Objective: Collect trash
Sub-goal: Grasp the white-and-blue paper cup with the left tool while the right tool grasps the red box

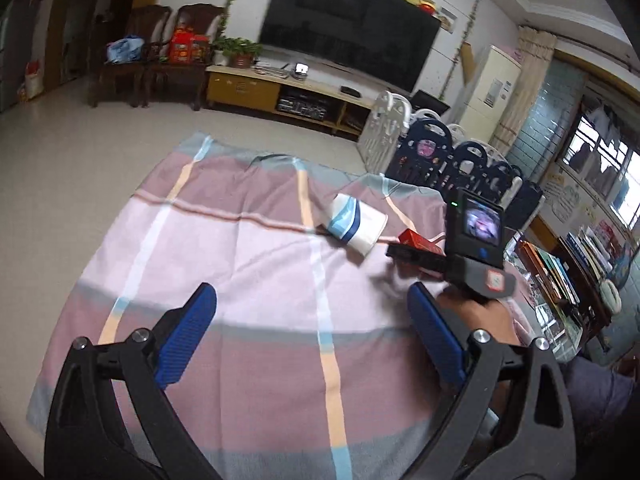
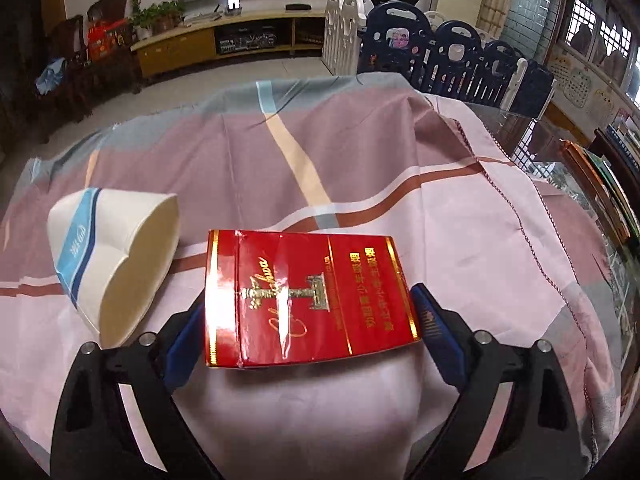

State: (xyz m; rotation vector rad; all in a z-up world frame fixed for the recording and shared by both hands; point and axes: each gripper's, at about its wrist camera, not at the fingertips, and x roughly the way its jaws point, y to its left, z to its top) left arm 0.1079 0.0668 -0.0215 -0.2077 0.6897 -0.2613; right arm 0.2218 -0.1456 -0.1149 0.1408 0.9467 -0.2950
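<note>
Trash items in view: two. Item one, red pack [image 2: 308,298], a flat cigarette box with gold print, lies between the blue pads of the right gripper [image 2: 308,320]; the jaws stand on either side of it and appear to pinch its short edges, though contact on the left pad is partly hidden by the pack itself. Whether it is lifted or resting on the cloth [image 2: 360,152] cannot be told from the right wrist view; in the left wrist view the pack [image 1: 416,242] sits low at the gripper's front, close to the cloth. Item two, paper cup [image 2: 112,264], crushed, white with blue bands, lies on its side on the cloth just left of the pack, apart from both grippers. Left gripper [image 1: 312,332]: jaws spread wide, empty, hovering over bare cloth nearer the person, well short of the cup [image 1: 356,226]. Surface: draped in a pink, mauve and grey checked cloth. No bin, bag or other receptacle shows in either view. Progress, as a judgement: early; the pack is in hand or nearly so, the cup uncollected, nothing yet deposited. Remaining: secure and carry off the pack, take the cup, find the receptacle.
</note>
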